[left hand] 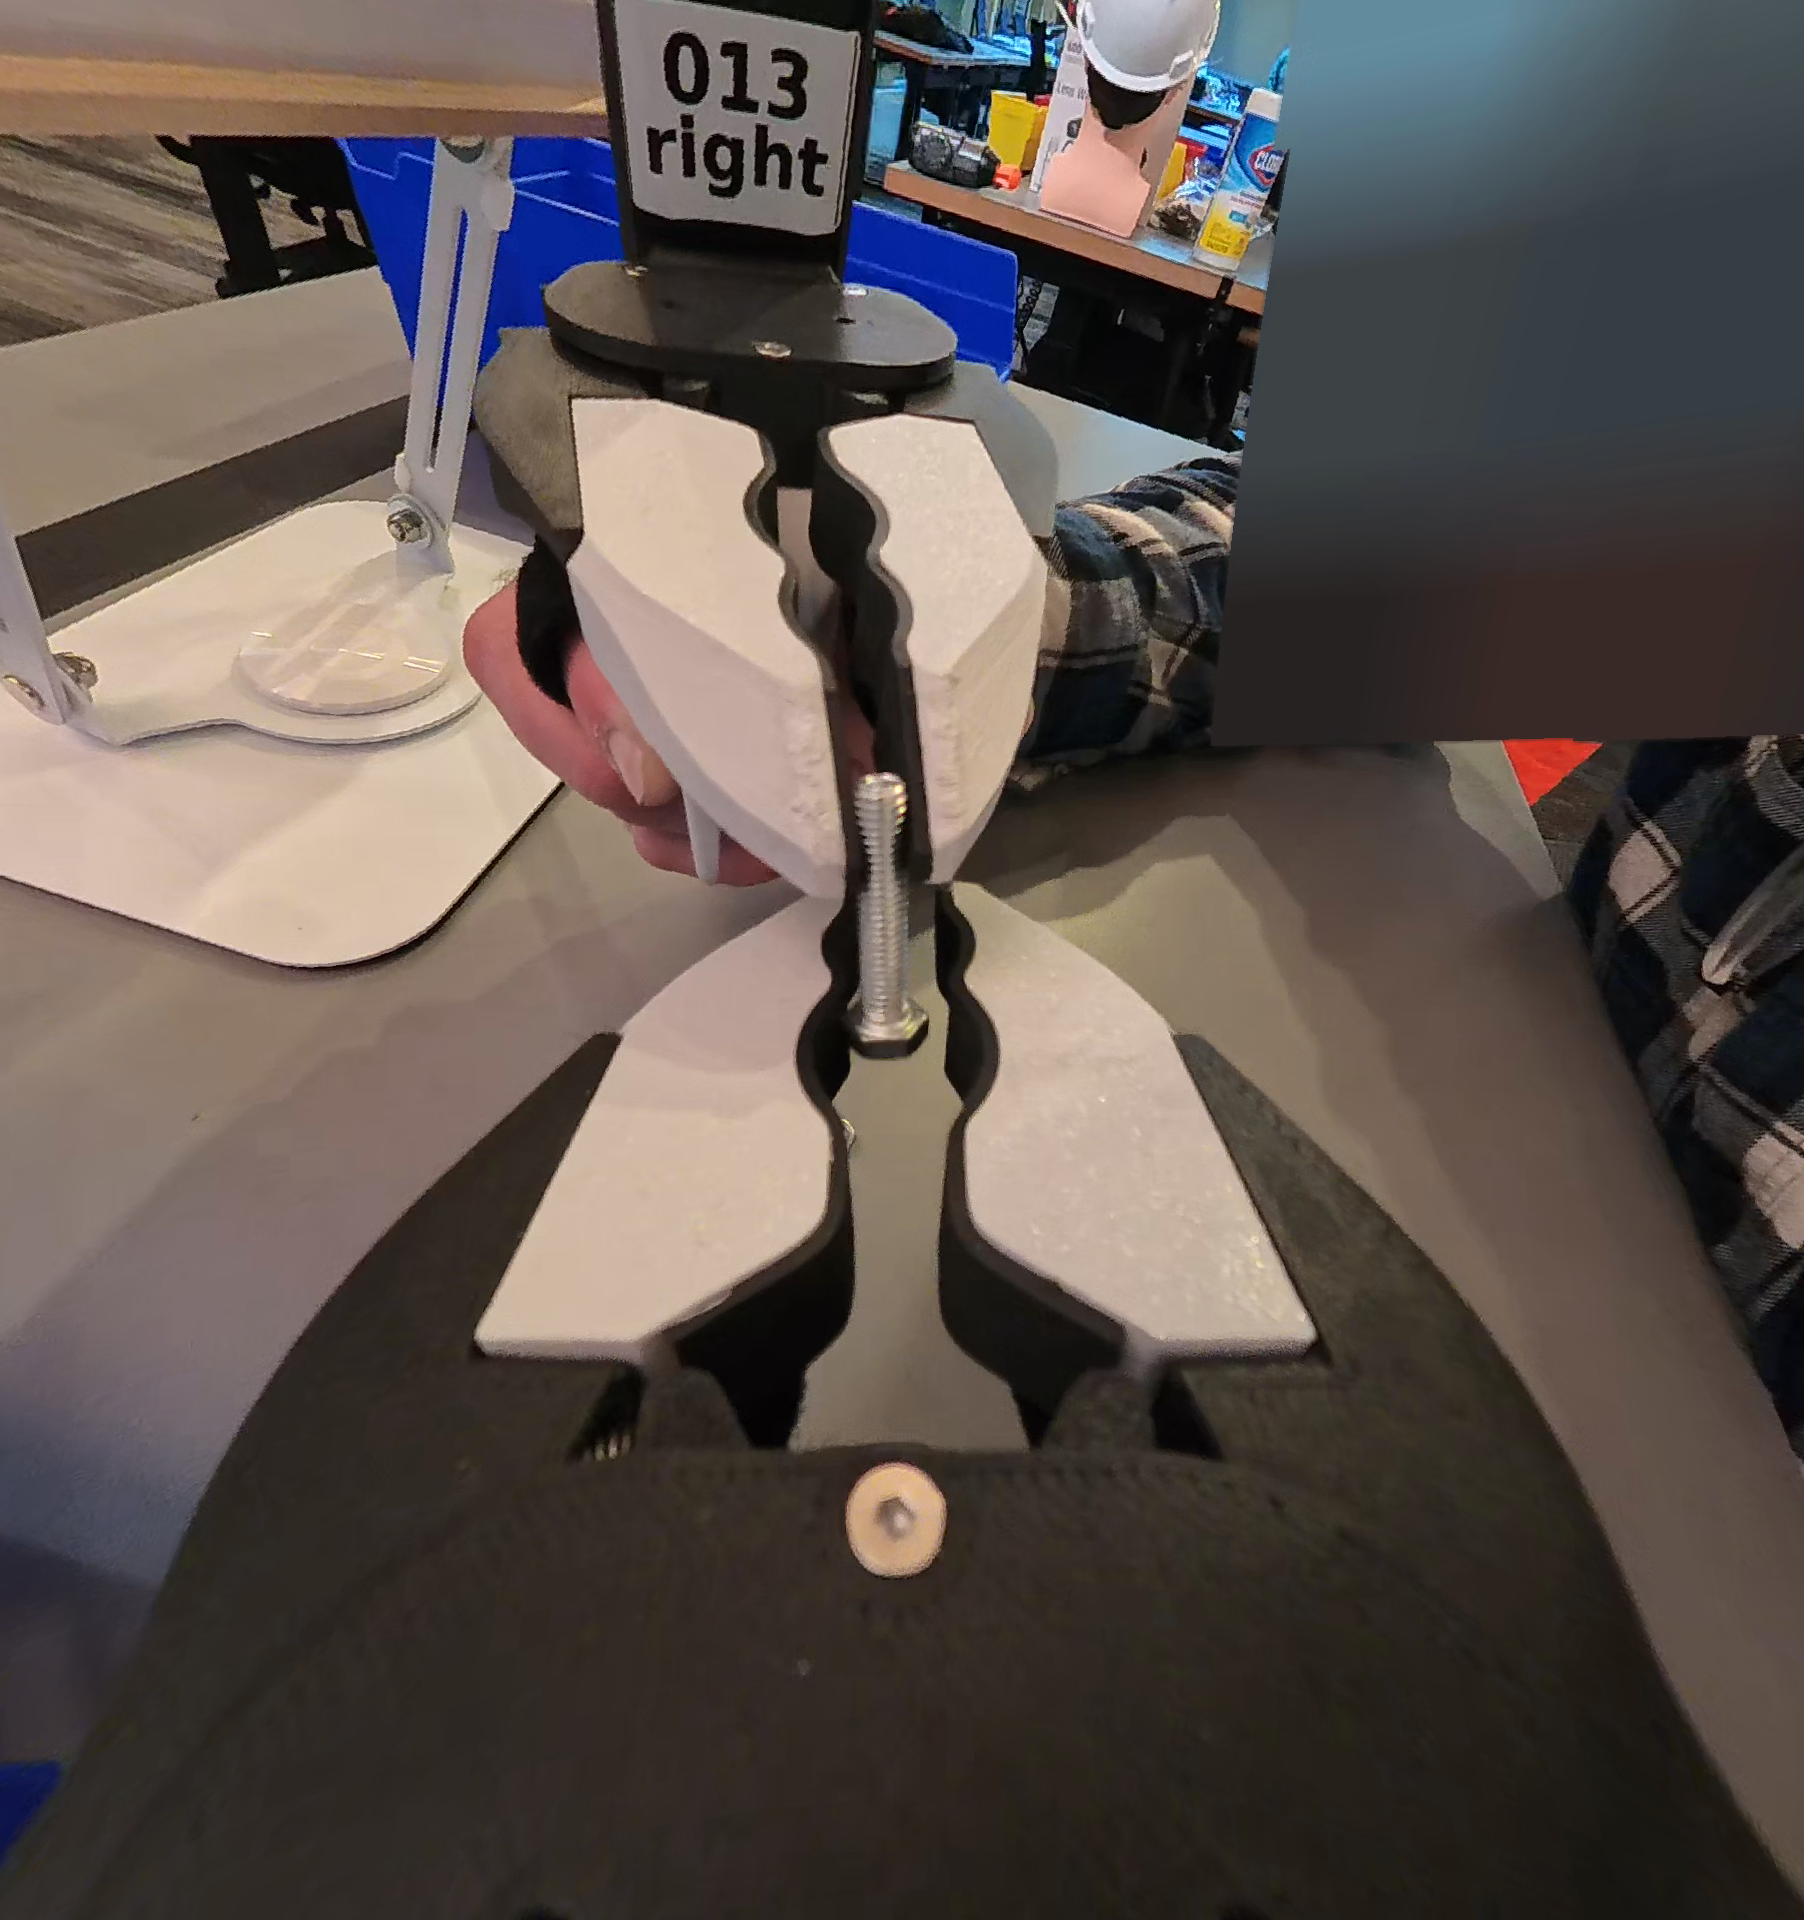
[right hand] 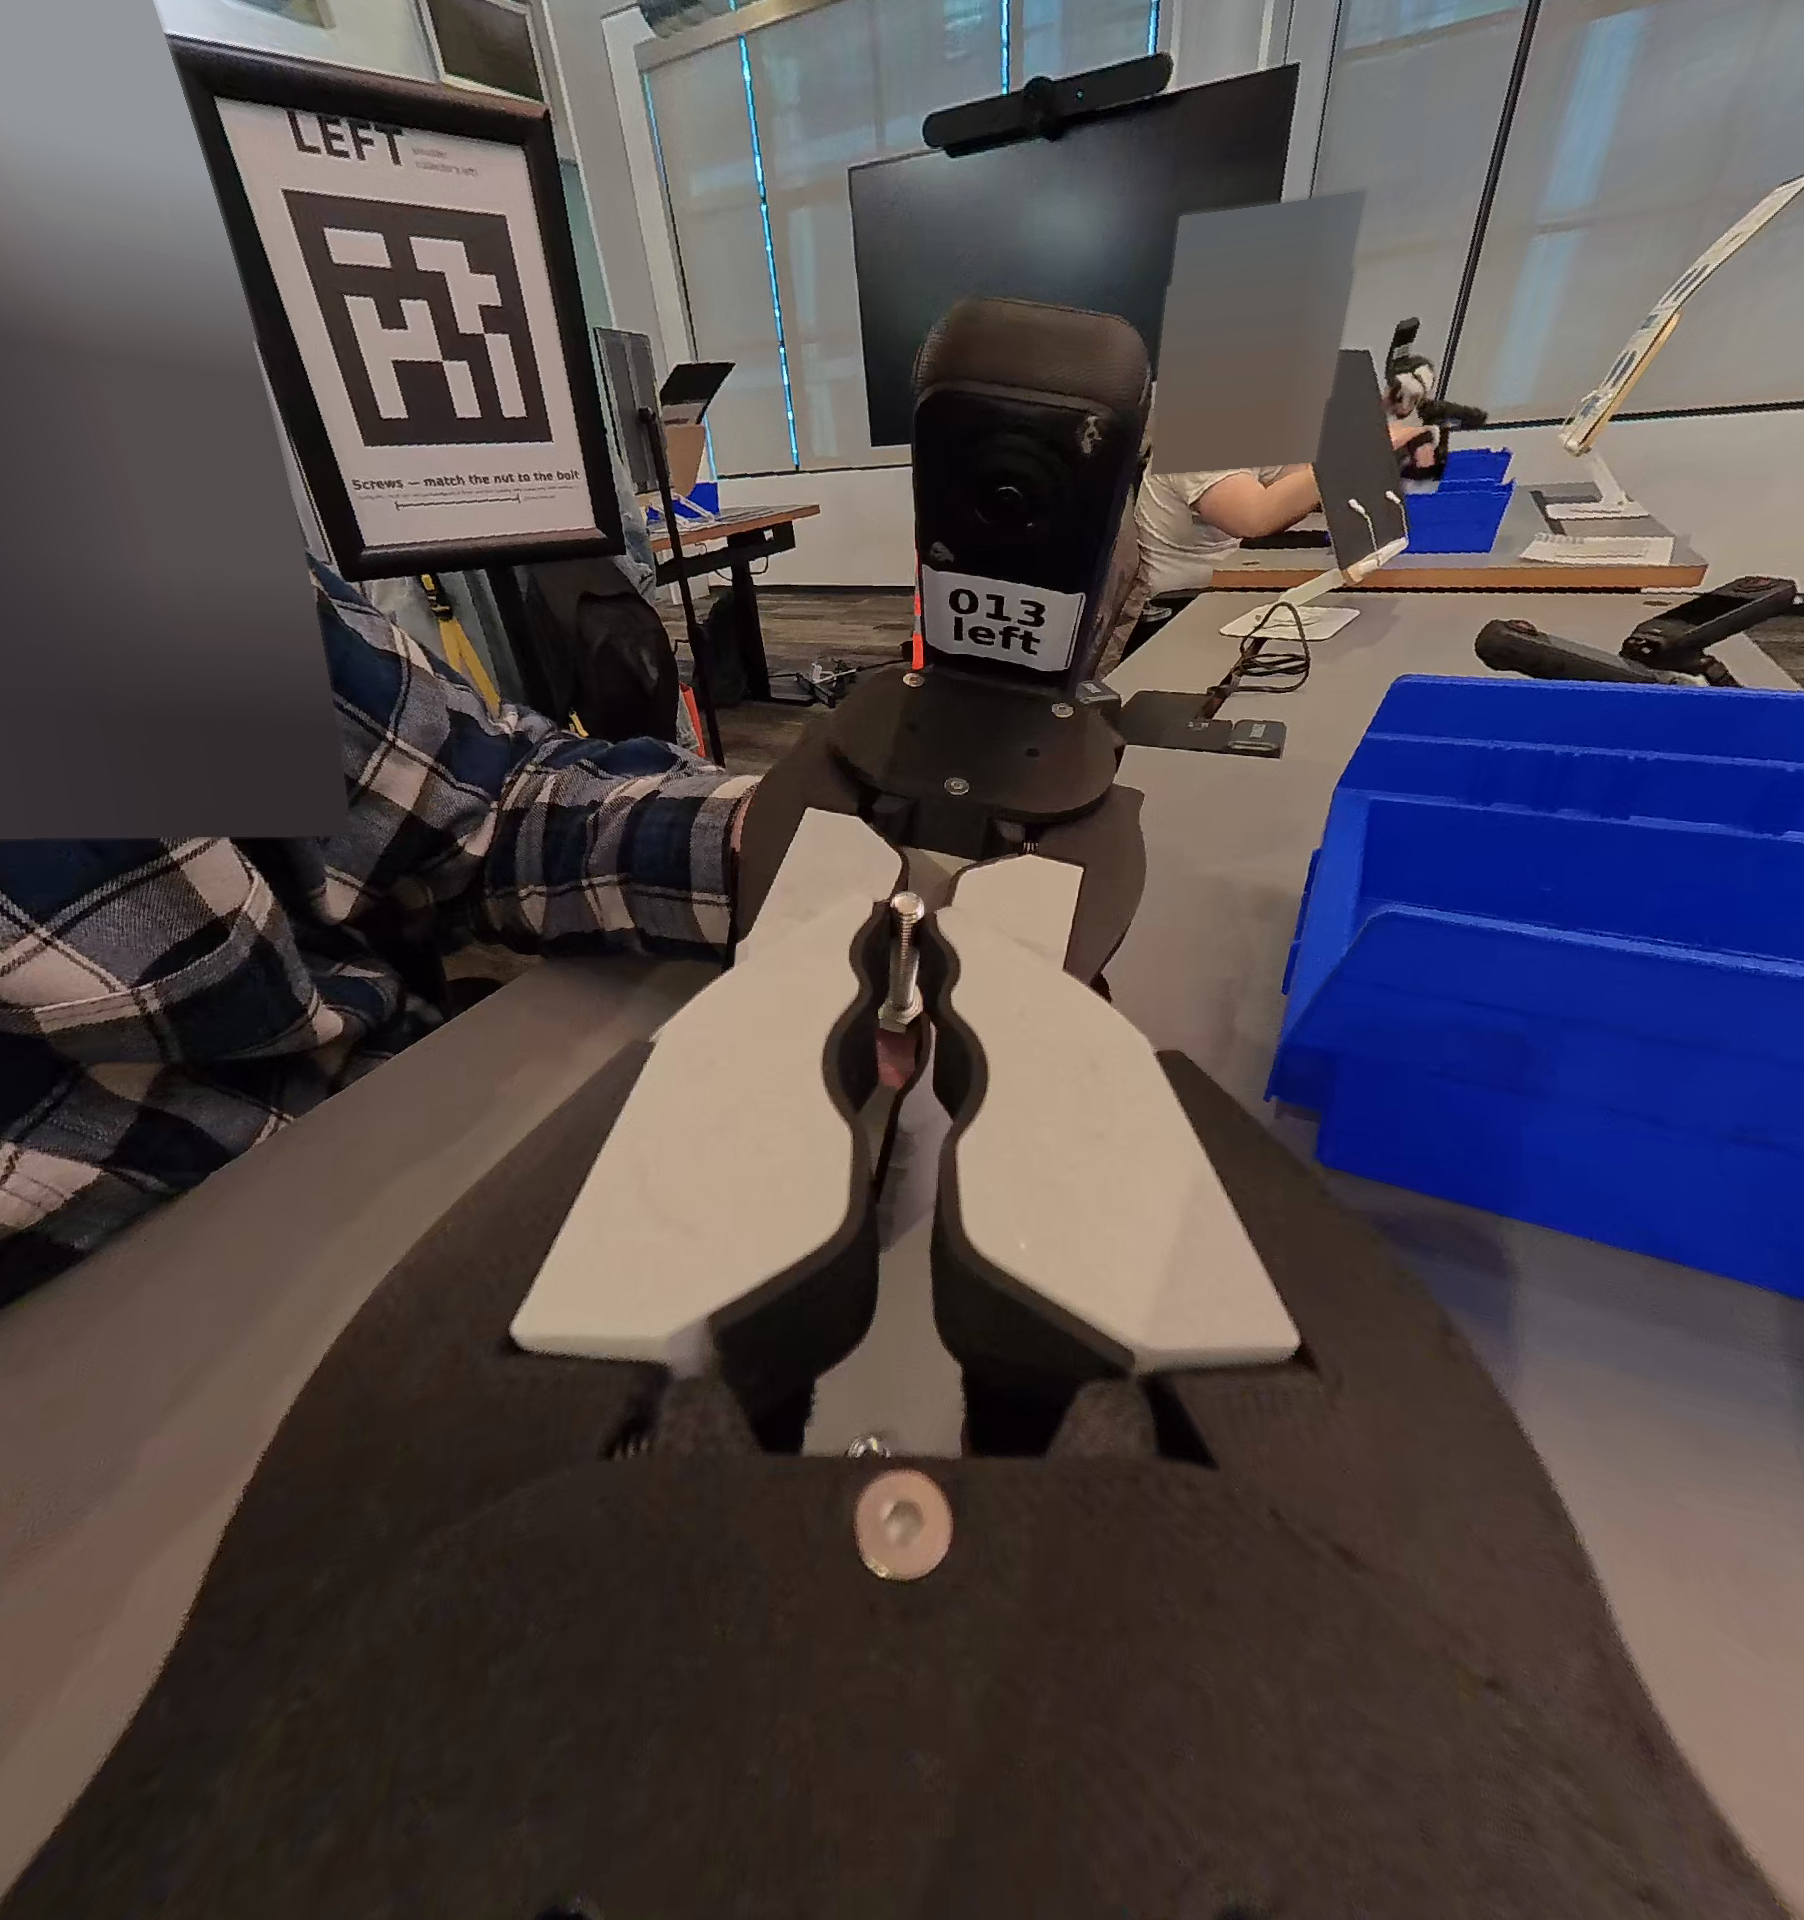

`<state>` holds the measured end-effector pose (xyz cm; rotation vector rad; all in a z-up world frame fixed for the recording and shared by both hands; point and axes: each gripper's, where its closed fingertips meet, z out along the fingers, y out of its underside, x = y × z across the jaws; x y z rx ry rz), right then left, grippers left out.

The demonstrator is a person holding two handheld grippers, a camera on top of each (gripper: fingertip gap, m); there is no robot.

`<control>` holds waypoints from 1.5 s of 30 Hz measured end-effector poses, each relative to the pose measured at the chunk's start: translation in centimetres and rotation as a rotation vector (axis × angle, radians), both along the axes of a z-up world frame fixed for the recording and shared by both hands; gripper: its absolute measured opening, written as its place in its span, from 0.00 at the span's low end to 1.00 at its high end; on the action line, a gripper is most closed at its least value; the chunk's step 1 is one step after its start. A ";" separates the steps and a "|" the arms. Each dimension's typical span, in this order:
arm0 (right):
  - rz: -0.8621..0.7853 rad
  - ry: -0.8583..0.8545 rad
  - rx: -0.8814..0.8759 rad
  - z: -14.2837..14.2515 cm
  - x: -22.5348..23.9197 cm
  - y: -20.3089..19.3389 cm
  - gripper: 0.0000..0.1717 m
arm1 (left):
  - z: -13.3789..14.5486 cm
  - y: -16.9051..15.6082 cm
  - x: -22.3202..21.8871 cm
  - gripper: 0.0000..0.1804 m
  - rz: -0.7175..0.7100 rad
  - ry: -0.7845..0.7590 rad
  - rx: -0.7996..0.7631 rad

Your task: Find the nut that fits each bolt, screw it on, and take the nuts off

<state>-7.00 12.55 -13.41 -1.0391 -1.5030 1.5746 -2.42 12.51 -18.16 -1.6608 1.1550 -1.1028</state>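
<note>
While the white-labelled right claw (left hand: pixel 885 868) pinches a silver bolt (left hand: pixel 880 966), the left claw (left hand: pixel 885 920) stands spread around it.

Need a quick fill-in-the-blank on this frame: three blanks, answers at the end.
1. The silver threaded thing between the jaws is a ___.
2. The storage bins on the table are ___ in colour.
3. The sleeve behind the far gripper has a ___ pattern.
Missing words: bolt; blue; plaid.
</note>
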 end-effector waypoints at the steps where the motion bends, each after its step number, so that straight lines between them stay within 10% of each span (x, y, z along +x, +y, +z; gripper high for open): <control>1: 0.001 0.001 0.000 0.0 0.0 0.0 0.03 | 0.0 0.0 0.0 0.08 0.001 -0.002 -0.001; 45: -0.103 -0.068 0.014 -1.8 1.9 1.8 0.16 | 0.1 1.1 -1.4 0.04 0.078 0.038 0.066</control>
